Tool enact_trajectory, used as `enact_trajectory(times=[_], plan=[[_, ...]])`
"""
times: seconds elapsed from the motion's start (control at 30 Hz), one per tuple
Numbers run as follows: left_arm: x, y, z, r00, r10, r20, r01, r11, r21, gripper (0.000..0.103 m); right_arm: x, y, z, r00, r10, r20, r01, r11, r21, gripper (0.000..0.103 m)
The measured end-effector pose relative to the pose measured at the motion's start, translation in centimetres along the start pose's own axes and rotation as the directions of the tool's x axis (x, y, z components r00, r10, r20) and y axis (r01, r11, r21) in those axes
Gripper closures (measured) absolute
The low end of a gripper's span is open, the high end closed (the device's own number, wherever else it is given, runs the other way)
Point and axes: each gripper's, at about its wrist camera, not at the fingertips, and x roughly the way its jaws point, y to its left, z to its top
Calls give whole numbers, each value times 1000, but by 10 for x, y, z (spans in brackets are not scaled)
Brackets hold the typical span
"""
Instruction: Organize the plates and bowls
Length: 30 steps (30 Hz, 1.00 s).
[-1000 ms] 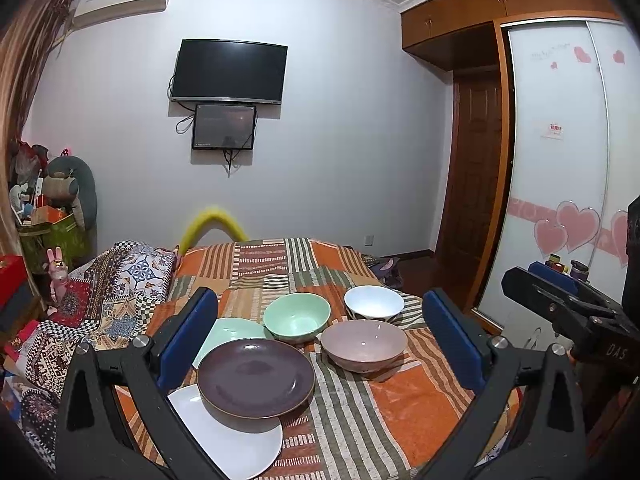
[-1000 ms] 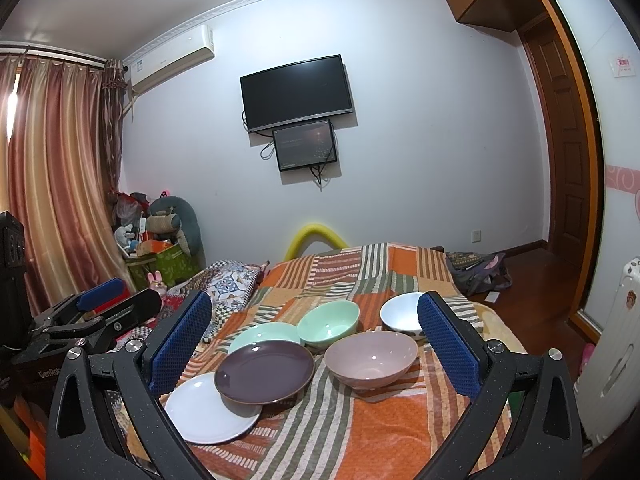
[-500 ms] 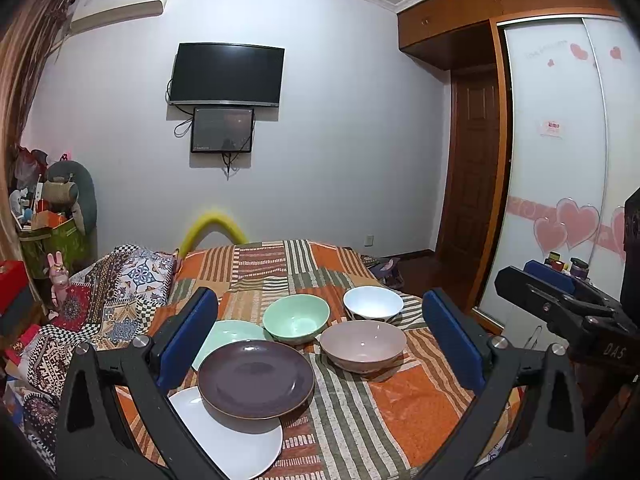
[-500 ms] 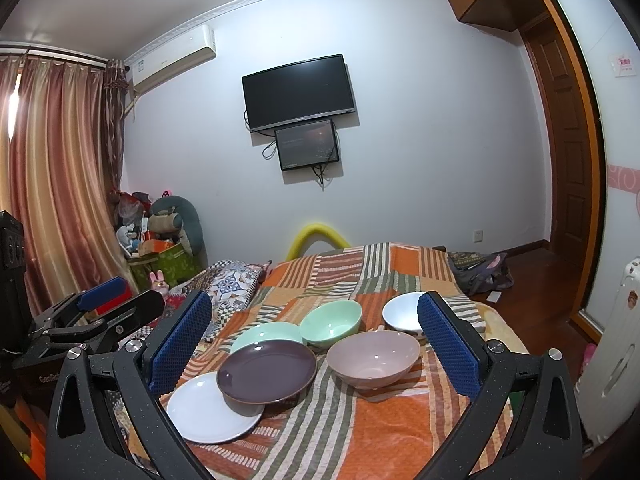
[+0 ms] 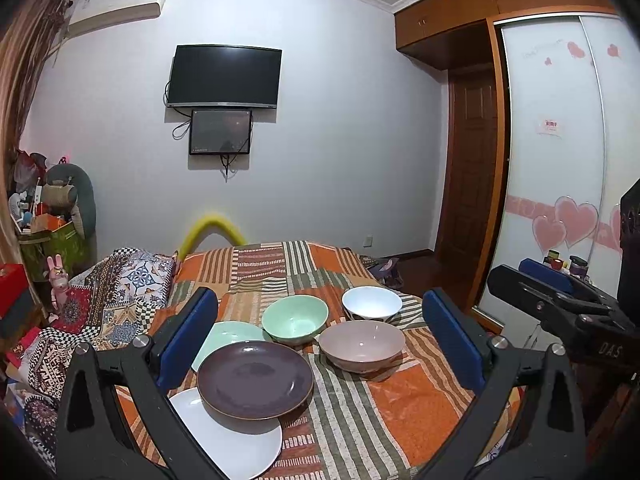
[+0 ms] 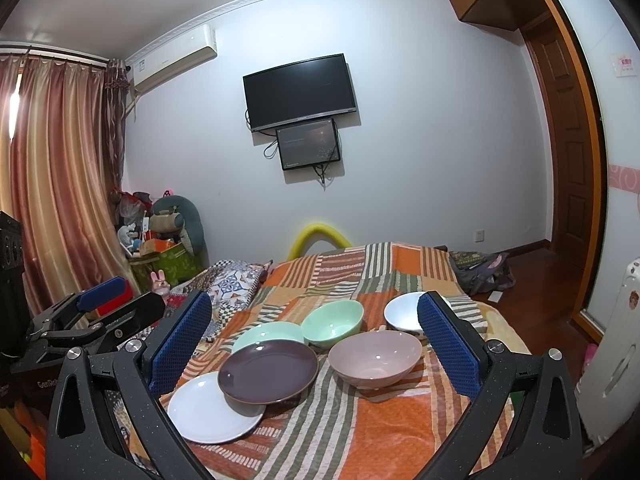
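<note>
My left claw [image 5: 320,336] and right claw [image 6: 314,340] hover released, jaws spread wide — nearly unchanged from a second ago. Ahead between the jaws: brown plate [image 5: 255,379] overlapping white plate [image 5: 232,436]; pink bowl [image 5: 362,345] beside it.

Both wrist views face the bed [image 5: 360,400] from nearby, sharing its dishes.

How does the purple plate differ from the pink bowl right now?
The purple plate is dark, shallow and flat; the pink bowl is pale and deep. The purple plate overlaps the white plate and green plate; the pink bowl sits alone on the blanket. Both are empty and upright.
</note>
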Motion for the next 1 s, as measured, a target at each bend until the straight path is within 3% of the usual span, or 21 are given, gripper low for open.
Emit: enact_trajectory(times=[0.27,0.57,0.87,1.0], plan=[[4,4,-4,1000,0,-17,0,1000,-6,0,6,0,-3,1000,6,-14,-6,1000,7,0],[21,21,-17,997,26,-76,-26,1000,-1,0,35,-4,-14,996,32,-88,-30,999,24,1],[51,67,-38,974,139,-176,-146,989,-22,0,69,0,-31,977,63,-205,-63,998,10,20],[65,97,-45,962,167,-218,-184,981,-60,10,89,4,-40,962,69,-264,-67,998,15,26]])
